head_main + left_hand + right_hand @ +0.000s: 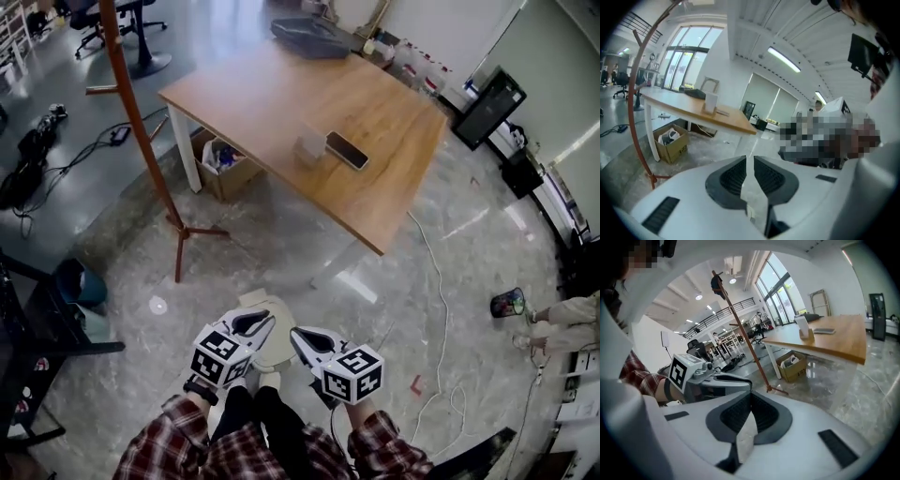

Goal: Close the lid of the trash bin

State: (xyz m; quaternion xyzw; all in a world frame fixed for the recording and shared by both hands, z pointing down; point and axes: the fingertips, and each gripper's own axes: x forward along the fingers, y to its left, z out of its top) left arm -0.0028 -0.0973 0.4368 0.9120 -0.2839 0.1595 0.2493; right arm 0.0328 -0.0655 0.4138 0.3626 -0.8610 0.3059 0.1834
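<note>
A cream trash bin (274,350) stands on the floor right in front of me, mostly hidden behind the two grippers, so I cannot tell how its lid sits. My left gripper (255,324) hovers over the bin's left side, and my right gripper (298,337) over its right side. Both are shut with nothing between the jaws. Neither gripper view shows the bin: the left gripper (746,159) and the right gripper (750,397) both look out over the floor toward the table. The left gripper's marker cube (684,371) shows in the right gripper view.
A wooden table (309,112) stands ahead with a phone (347,150) and a small white box (309,146) on it. Under it sits a cardboard box (223,169). A red-brown coat stand (141,131) rises at the left. Cables (439,309) trail on the floor to the right.
</note>
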